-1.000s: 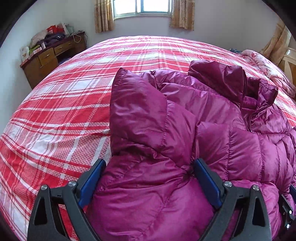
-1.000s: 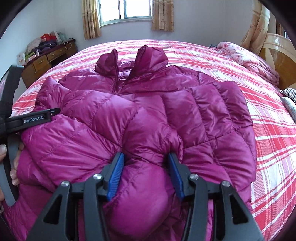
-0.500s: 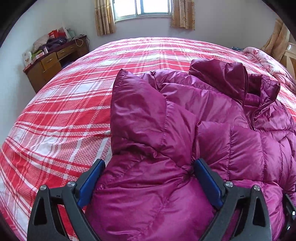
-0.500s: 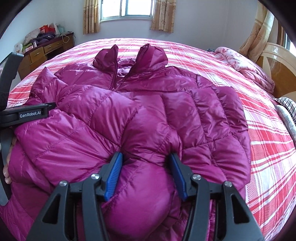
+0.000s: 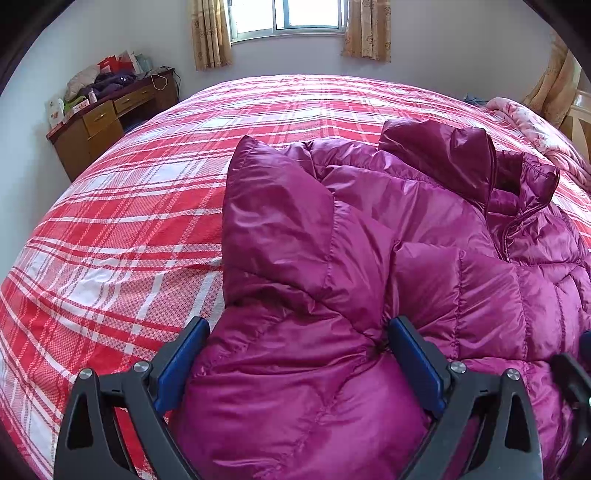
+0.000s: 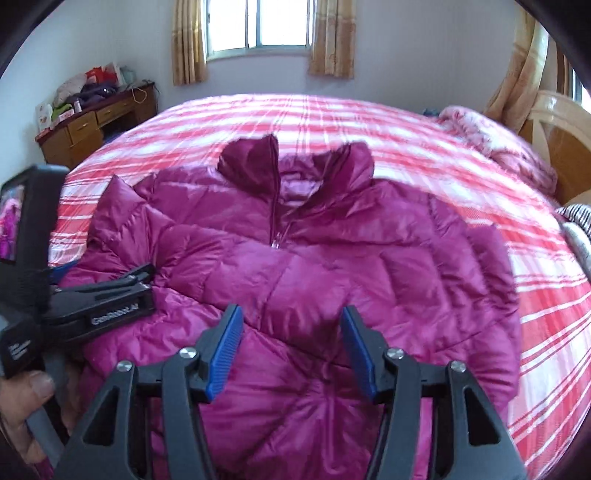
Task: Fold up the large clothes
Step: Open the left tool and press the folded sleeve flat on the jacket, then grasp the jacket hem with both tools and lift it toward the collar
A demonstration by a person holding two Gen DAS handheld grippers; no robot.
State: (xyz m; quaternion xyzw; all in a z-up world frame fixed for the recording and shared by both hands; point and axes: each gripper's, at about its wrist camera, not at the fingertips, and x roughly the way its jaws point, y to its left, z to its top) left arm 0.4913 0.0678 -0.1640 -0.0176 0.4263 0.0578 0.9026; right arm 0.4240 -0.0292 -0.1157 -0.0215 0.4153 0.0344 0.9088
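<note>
Puffy quilted magenta jacket (image 6: 314,266) bulges between left gripper (image 5: 295,354) fingers; right gripper (image 6: 291,347) fingers spread wide.

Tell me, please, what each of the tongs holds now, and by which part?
The left tongs clamp a puffy bunch of the purple jacket at its near left edge. The right tongs stand open above it, holding nothing.

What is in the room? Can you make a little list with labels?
Garment: magenta puffer jacket, spread on the bed, collar toward the window
Bed cover: red plaid sheet
Left gripper: jaws wide, jacket fabric bulging between them
Right gripper: open, above the jacket
Furniture: wooden desk, cluttered on top
Window: curtains both sides
</note>
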